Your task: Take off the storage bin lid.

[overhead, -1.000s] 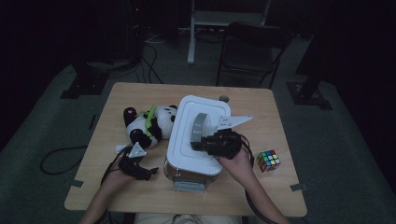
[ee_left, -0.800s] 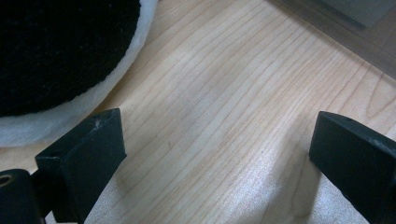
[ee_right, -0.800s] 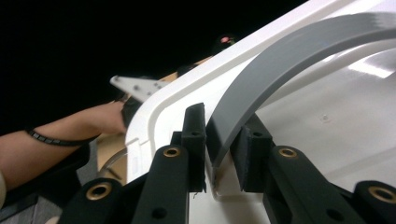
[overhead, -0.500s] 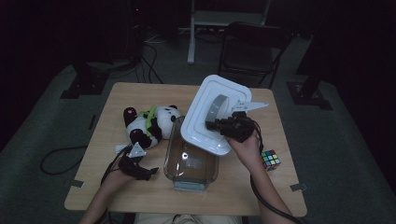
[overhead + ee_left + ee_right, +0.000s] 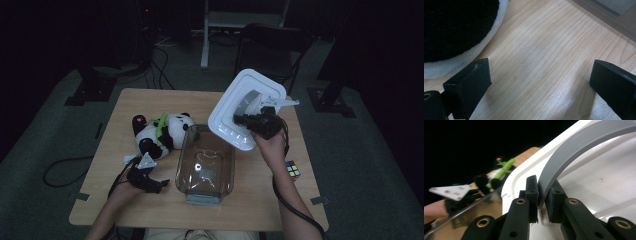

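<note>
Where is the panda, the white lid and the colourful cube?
panda (image 5: 172,127), high view, on its white belly.
white lid (image 5: 227,117), high view, on the flat white top near its lower edge.
colourful cube (image 5: 293,170), high view, on its top face.

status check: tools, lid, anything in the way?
Right tool shut on lid handle; white lid tilted up, off the clear container. Left tool open, idle on table beside panda. Nothing blocking.
</note>
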Demonstrator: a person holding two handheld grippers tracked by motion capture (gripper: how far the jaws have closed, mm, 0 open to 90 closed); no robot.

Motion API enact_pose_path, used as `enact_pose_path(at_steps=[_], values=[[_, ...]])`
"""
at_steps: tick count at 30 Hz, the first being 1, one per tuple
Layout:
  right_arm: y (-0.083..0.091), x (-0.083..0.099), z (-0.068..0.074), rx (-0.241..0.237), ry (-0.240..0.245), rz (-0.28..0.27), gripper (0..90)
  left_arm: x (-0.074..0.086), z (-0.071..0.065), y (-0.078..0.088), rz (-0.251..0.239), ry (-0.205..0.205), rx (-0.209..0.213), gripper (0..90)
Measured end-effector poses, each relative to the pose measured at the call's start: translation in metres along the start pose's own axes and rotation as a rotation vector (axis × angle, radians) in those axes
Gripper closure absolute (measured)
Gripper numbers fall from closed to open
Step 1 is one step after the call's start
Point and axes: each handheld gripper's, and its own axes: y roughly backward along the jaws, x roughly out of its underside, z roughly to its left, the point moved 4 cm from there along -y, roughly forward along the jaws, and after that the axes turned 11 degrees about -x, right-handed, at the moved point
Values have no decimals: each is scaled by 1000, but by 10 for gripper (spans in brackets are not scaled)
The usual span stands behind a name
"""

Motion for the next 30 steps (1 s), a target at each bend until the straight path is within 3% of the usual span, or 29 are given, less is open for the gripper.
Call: enact_pose_path(at_steps=[9,21,30], values=[[5,5,-40,95,-75,-8,811,0,0,0,0,2,2,41],[10,16,-81,185,-163,-20,805,0,0,0,0,1,4,41],[-5,39,-93,247,-229,-44,821,0,0,0,0,0,3,42]])
